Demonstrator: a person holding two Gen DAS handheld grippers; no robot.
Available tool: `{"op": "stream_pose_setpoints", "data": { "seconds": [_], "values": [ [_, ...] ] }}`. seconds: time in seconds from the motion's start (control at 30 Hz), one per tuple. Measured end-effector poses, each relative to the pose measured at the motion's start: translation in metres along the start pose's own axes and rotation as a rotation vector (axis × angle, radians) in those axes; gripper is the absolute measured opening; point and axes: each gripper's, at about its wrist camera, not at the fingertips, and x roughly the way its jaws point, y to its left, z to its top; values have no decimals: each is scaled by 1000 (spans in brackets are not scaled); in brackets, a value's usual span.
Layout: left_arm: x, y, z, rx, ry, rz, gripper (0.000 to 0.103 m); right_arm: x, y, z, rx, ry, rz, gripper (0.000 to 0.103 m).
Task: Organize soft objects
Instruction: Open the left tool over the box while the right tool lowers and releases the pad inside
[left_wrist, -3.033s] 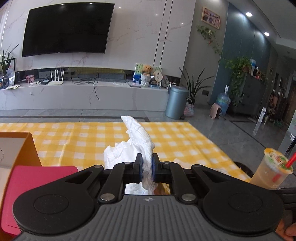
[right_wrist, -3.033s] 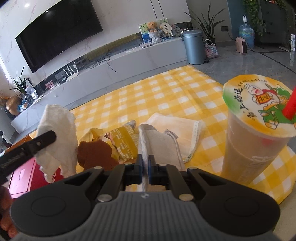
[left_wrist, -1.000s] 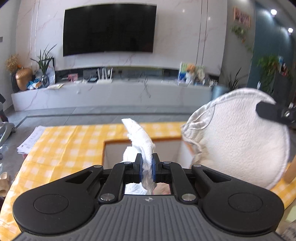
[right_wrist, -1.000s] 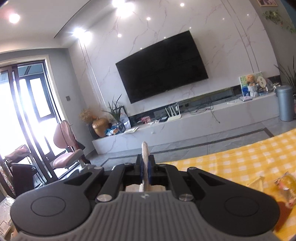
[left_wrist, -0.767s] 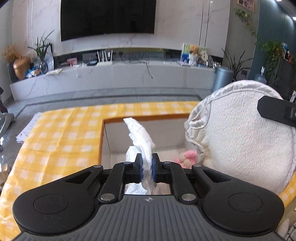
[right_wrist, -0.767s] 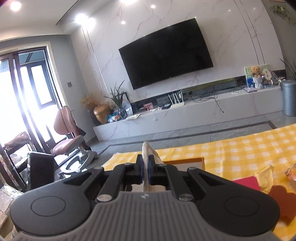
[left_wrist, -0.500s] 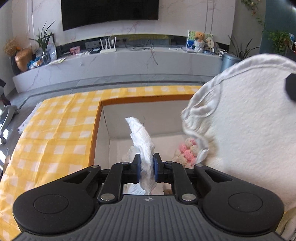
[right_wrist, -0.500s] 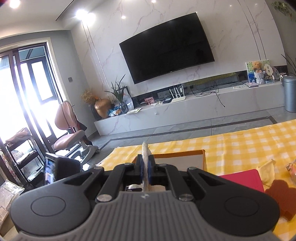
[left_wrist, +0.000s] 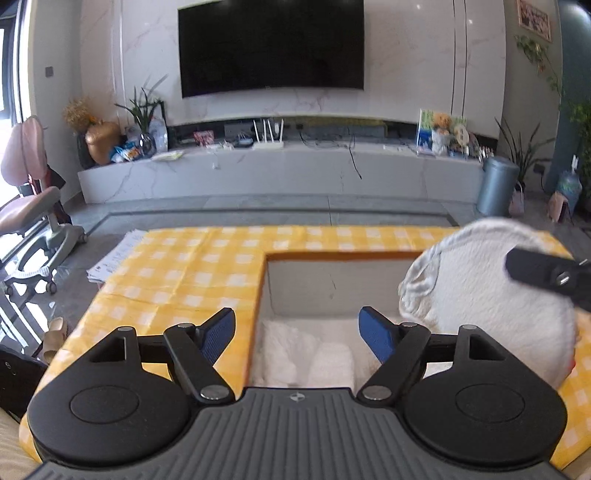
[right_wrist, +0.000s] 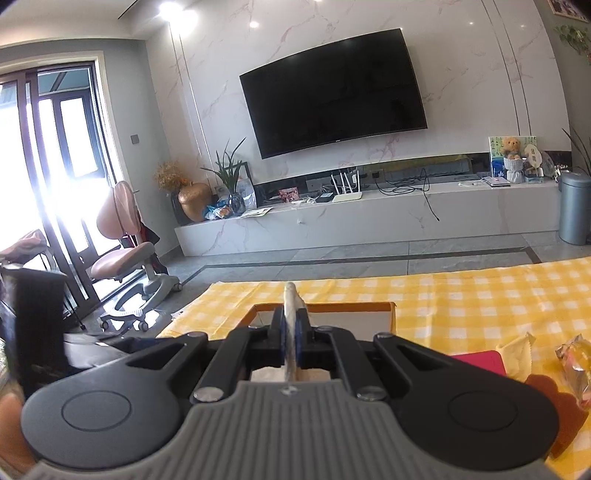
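Left gripper (left_wrist: 296, 330): fingers (left_wrist: 218, 334) stand wide apart, blue pads facing each other with nothing between them. Its jaws have just been opening. It hangs over the open cardboard box (left_wrist: 334, 255), which sits on the bench under a yellow checked cloth (left_wrist: 184, 273).

White crumpled cloth (left_wrist: 284, 350): lies on the box floor, below the gap between the left fingers, touching neither pad. A second pale folded piece (left_wrist: 332, 363) lies just beside it in the same box.

Right gripper (right_wrist: 290, 334): fingers (right_wrist: 303, 338) are pressed nearly together on a thin edge of the round white towel (right_wrist: 290, 295), which sticks up above the pads. From the left wrist view the same towel (left_wrist: 487, 295) hangs as a fluffy disc with a satin rim at the right side of the box, a black finger (left_wrist: 546, 275) of the right gripper clamped across its upper right. Whether the towel's lower edge touches the box wall cannot be told.

Beside the box, right wrist view: a red flat item (right_wrist: 480, 360) lies just right of it; further right a pale yellow cloth corner (right_wrist: 517, 354), a brown soft shape (right_wrist: 546, 391) and a wrapped snack packet (right_wrist: 576, 365) at the frame edge, all on the checked cloth.

A thumb (right_wrist: 9, 417) shows at the lower left of the right wrist view, blurred.
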Motion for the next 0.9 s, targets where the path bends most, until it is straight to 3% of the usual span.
{"op": "stream_pose_setpoints", "data": {
  "seconds": [0.2, 0.53, 0.6, 0.77, 0.9],
  "values": [
    [-12, 27, 2, -22, -61, 76, 91, 32, 20, 3, -2, 32, 14, 2],
    [1, 62, 1, -132, -32, 126, 90, 93, 58, -6, 3, 123, 74, 2],
    [0, 66, 0, -145, -30, 117, 90, 112, 51, -15, -10, 184, 30, 2],
    [3, 72, -2, -177, -19, 110, 90, 145, 22, -43, -95, 336, -193, 3],
    [3, 68, -3, -168, -5, 104, 88, 148, 6, -48, -76, 393, -205, 9]
  ]
}}
